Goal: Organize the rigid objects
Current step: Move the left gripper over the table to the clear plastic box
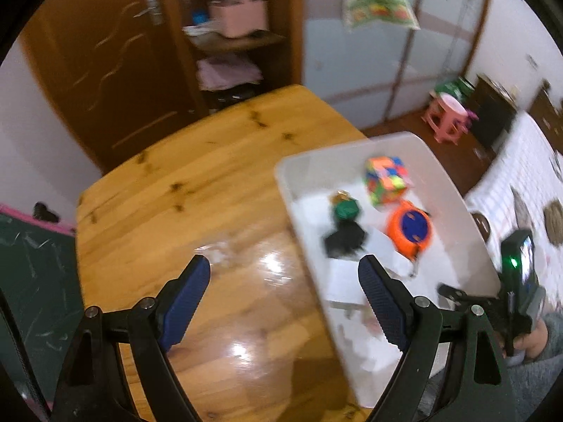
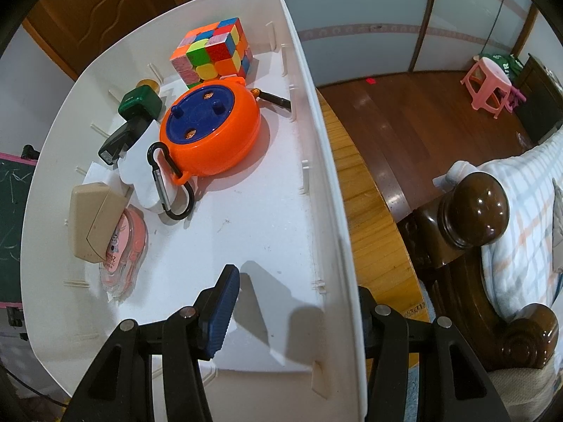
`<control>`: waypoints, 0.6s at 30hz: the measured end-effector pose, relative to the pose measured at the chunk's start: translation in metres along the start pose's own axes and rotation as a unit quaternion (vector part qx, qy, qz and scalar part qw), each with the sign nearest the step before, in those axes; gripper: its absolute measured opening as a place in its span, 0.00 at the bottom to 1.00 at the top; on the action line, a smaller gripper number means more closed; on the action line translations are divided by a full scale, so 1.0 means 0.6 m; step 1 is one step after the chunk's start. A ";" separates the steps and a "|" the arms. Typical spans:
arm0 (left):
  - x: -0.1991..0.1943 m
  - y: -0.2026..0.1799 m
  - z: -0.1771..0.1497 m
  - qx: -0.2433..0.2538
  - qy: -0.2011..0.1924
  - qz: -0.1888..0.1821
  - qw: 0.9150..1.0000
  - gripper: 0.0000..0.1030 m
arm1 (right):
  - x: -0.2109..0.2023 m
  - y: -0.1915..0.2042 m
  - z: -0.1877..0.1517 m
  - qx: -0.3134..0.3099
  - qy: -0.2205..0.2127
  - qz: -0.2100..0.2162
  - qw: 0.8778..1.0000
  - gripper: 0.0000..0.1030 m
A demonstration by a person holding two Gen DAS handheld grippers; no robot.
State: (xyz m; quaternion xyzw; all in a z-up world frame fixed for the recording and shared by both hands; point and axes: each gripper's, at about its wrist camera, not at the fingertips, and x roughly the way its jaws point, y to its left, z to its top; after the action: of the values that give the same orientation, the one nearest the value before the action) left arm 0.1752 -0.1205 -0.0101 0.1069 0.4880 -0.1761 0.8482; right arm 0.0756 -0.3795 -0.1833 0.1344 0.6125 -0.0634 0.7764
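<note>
A white bin (image 2: 316, 140) stands on the right part of the wooden table (image 1: 176, 193). In it lie a colour cube (image 2: 214, 52), an orange round reel (image 2: 211, 130) with a black carabiner (image 2: 169, 183), a green block (image 2: 140, 102), a black piece (image 2: 119, 139), a beige box (image 2: 93, 221) and a pink packet (image 2: 128, 246). My right gripper (image 2: 296, 281) straddles the bin's near right wall, one finger inside and one outside, with a gap at the inner pad. My left gripper (image 1: 284, 262) hangs wide open and empty above the table beside the bin's (image 1: 292, 190) left wall.
A dark bedpost (image 2: 478, 207) and a checked blanket sit right of the table. A pink stool (image 2: 489, 81) stands on the wooden floor. A chalkboard (image 1: 28, 267) is at the left, and a wooden door and open shelves are behind the table.
</note>
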 end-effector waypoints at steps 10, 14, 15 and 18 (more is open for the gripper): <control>0.038 0.124 0.000 -0.098 0.002 0.033 0.995 0.86 | 0.001 0.001 -0.001 0.003 0.004 -0.012 1.000 0.53; 0.089 0.141 -0.006 -0.114 0.024 0.031 0.993 0.86 | 0.000 0.004 0.000 0.004 0.005 -0.016 1.000 0.53; 0.102 0.145 -0.006 -0.118 0.032 0.027 0.992 0.86 | 0.000 0.004 0.000 0.004 0.005 -0.016 1.000 0.53; 0.151 0.161 -0.011 -0.143 0.058 0.022 0.988 0.86 | -0.001 0.006 0.000 0.005 0.007 -0.020 1.000 0.53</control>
State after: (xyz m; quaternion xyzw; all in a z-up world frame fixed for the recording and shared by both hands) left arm 0.2505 -0.0472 -0.0909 0.0054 0.5541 -0.0795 0.8287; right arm 0.0762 -0.3762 -0.1821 0.1267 0.6197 -0.0810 0.7703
